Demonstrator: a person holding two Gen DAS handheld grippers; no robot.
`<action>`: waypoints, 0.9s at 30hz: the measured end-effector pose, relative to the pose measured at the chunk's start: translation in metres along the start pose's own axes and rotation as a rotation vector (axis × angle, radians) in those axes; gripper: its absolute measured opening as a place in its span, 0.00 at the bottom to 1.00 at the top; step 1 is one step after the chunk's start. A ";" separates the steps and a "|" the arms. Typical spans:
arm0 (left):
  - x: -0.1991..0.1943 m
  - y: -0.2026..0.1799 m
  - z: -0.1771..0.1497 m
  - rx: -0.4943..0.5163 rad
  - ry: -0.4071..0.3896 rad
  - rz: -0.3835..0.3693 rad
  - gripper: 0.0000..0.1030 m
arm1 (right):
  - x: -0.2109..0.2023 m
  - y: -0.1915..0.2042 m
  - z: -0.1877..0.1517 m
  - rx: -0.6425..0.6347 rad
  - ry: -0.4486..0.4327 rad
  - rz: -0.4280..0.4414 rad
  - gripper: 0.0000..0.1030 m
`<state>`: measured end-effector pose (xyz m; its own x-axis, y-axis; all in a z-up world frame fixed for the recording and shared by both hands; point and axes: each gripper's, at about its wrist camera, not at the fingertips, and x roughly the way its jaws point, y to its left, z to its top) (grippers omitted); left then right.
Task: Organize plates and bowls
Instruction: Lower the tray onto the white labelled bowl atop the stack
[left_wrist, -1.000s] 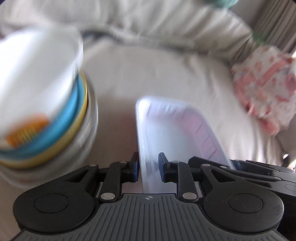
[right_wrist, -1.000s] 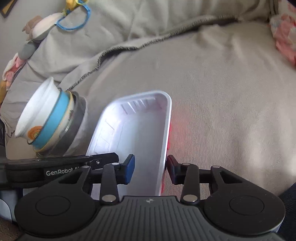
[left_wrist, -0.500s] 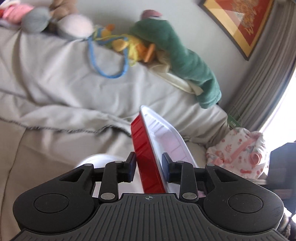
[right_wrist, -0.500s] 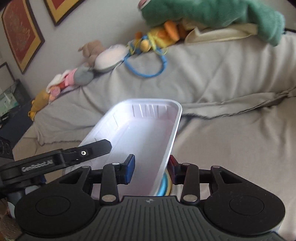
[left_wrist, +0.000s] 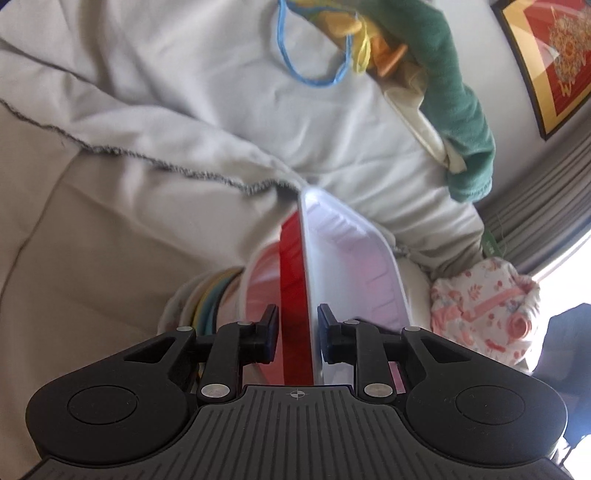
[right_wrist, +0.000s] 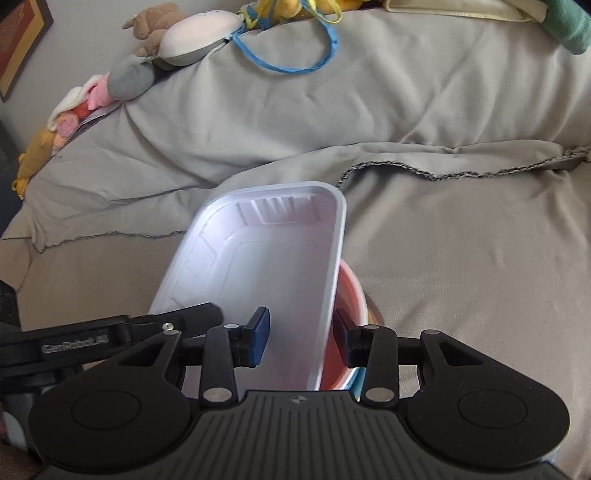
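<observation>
Sofa: grey-beige cover (right_wrist: 461, 229) rumpled all over, frayed dark hem (left_wrist: 177, 168) running across the seat
Blue cord: thin loop (right_wrist: 295, 66) draped down the backrest
Soft toys: a row along the top of the backrest, grey and white one (right_wrist: 192, 40), brown one (right_wrist: 151, 26) behind it, pink and yellow ones (right_wrist: 85, 99) further left
Green plush: big green toy (left_wrist: 454, 92) lying on a cream cloth (left_wrist: 417, 118)
Floral bundle: pink-patterned fabric (left_wrist: 484, 306) at the sofa's right end
Picture: red and gold, dark frame (left_wrist: 554, 55), on the wall
Curtain: grey pleats (left_wrist: 546, 206) by the bright window
</observation>
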<state>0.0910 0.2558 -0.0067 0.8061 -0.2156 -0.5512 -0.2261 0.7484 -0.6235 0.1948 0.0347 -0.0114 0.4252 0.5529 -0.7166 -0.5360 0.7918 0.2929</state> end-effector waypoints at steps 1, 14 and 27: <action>-0.003 -0.001 0.001 0.001 -0.013 -0.001 0.25 | -0.001 -0.002 -0.001 0.004 -0.004 0.002 0.38; -0.003 -0.003 0.003 -0.009 -0.011 0.017 0.25 | -0.013 0.007 0.002 -0.062 -0.043 0.029 0.38; -0.023 0.000 0.002 -0.018 -0.023 -0.009 0.25 | -0.025 0.006 -0.005 -0.026 -0.053 0.070 0.38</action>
<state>0.0735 0.2622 0.0072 0.8207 -0.2076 -0.5323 -0.2285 0.7347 -0.6388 0.1777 0.0240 0.0050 0.4236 0.6197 -0.6607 -0.5843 0.7443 0.3235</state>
